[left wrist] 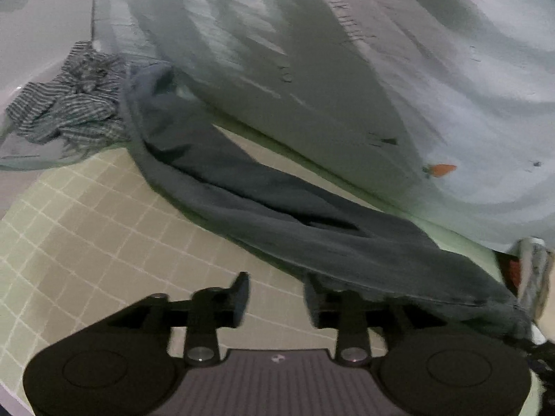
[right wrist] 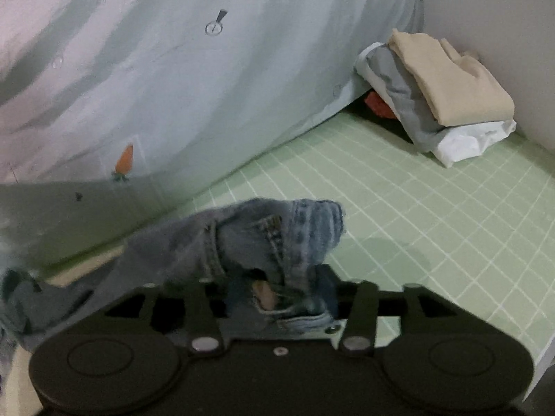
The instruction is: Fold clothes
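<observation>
Left gripper (left wrist: 274, 298): jaws apart, nothing between them; the right jaw touches or slips under the near edge of the jeans (left wrist: 277, 204), which one is unclear.

Right gripper (right wrist: 277, 294): jaws closed on the bunched waistband end of the jeans (right wrist: 270, 232), denim heaped over and hiding the fingertips.

Jeans: dark blue-grey, stretched in a long twisted band across the bed, running from the right gripper toward the far left, alongside the duvet.

Bed: green sheet with white grid lines (right wrist: 433, 208), bare in front of both grippers.

Duvet (right wrist: 208, 86): pale blue with small carrot prints, humped along the far side of the sheet.

Striped shirt (left wrist: 73, 104): crumpled, at the far left end of the jeans.

Folded pile (right wrist: 447, 97): beige piece on top, grey and white beneath, at the far right corner by the wall (right wrist: 485, 7).
</observation>
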### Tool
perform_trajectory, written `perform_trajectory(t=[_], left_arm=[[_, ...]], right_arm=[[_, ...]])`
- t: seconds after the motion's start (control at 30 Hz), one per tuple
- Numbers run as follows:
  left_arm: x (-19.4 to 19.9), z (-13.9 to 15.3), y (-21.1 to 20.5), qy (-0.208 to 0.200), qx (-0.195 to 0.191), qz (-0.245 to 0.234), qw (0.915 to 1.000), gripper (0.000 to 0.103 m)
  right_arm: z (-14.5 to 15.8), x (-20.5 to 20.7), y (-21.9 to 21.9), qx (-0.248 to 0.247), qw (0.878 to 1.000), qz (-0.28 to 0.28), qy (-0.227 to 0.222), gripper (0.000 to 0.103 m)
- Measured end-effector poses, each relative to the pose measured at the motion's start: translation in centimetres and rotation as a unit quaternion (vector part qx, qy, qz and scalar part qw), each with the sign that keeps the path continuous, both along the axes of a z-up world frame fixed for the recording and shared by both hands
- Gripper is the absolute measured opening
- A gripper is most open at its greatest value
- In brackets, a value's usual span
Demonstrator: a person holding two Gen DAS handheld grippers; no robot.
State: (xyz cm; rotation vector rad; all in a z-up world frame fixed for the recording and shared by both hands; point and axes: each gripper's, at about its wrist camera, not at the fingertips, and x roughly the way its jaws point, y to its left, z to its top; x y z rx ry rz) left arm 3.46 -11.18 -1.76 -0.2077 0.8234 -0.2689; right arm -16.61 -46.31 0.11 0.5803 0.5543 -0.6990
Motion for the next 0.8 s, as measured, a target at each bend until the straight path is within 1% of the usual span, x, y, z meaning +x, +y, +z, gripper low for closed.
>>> perform_trajectory(t=[0.03, 0.07, 0.1, 0.13, 0.2, 0.27, 0.37, 0.5, 0.57, 0.67, 0.8], left_arm=[[0.3, -0.1, 0.2, 0.001, 0.005, 0.006, 1.0000, 0.055], [0.6, -0.4, 0.4, 0.003, 0.008, 0.012, 0.9999, 0.069], [0.9, -0.6, 0.6, 0.005, 0.010, 0.018, 0.9998, 0.080], [1.2, -0.8, 0.8, 0.007, 0.013, 0.024, 0.9996, 0.082], [1.9, -1.2, 1.2, 0.012, 0.019, 0.036, 0.9991, 0.082], [2.6, -1.7, 1.7, 0.017, 0.023, 0.048, 0.9984, 0.082], [4.6, -2.5, 2.4, 0.031, 0.018, 0.057, 0.9977, 0.082], [7.8, -3.1, 3.5, 0.037, 0.011, 0.071, 0.9967, 0.083], [9.6, -3.5, 4.3, 0.040, 0.008, 0.082, 0.9958, 0.083], [13.1, -4.5, 6.2, 0.053, 0.006, 0.109, 0.9926, 0.083], [18.4, -6.6, 8.6, 0.075, 0.016, 0.142, 0.9869, 0.083]], right_arm=[[0.0, -0.3, 0.0, 0.006, 1.000, -0.002, -0.008, 0.061], [0.3, -0.3, 0.0, 0.017, 1.000, -0.004, -0.016, 0.066], [0.6, -0.1, 0.3, 0.026, 0.999, -0.009, -0.019, 0.067], [0.9, 0.2, 0.4, 0.033, 0.999, -0.009, -0.024, 0.069], [1.5, 0.7, 0.8, 0.048, 0.998, -0.010, -0.035, 0.078], [0.6, 2.2, 0.5, 0.086, 0.996, -0.004, -0.036, 0.085], [-0.7, 4.6, 0.1, 0.143, 0.989, 0.005, -0.037, 0.086], [-2.5, 7.4, -1.1, 0.201, 0.978, -0.017, -0.049, 0.086], [-3.2, 9.0, -1.7, 0.213, 0.976, -0.031, -0.042, 0.087], [-4.5, 11.5, -2.8, 0.241, 0.968, -0.066, -0.020, 0.088], [-5.4, 13.9, -3.6, 0.245, 0.964, -0.104, 0.012, 0.090]])
